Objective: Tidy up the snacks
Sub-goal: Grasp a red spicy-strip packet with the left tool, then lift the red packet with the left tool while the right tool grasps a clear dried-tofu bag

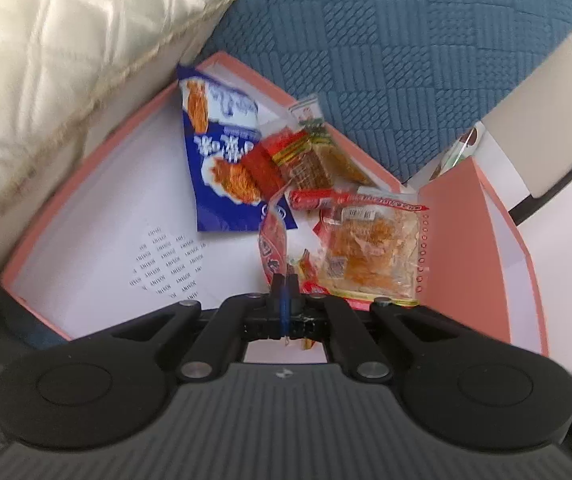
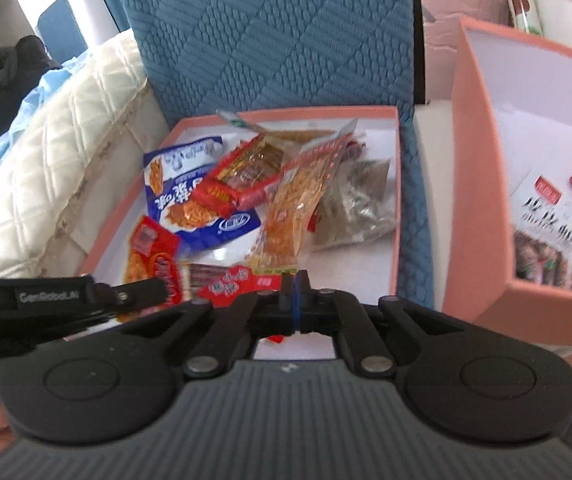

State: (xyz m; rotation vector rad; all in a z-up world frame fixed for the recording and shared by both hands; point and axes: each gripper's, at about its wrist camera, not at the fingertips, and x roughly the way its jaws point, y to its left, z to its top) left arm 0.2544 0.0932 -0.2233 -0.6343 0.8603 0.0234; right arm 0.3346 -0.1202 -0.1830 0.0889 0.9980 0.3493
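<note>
Both my grippers are pinched tight. My left gripper [image 1: 285, 280] has a red packet [image 1: 273, 240] by its edge; it runs straight ahead of the fingers, above the tray [image 1: 86, 168]. My right gripper [image 2: 294, 280] grips the near edge of a clear orange bag [image 2: 290, 208], long axis running away from me. The other snacks lie just ahead in the tray. The deep box [image 2: 482, 184] stands right of my right gripper, so that hand's nearer. Only the right view shows packets inside it; the left shows just its wall
</note>
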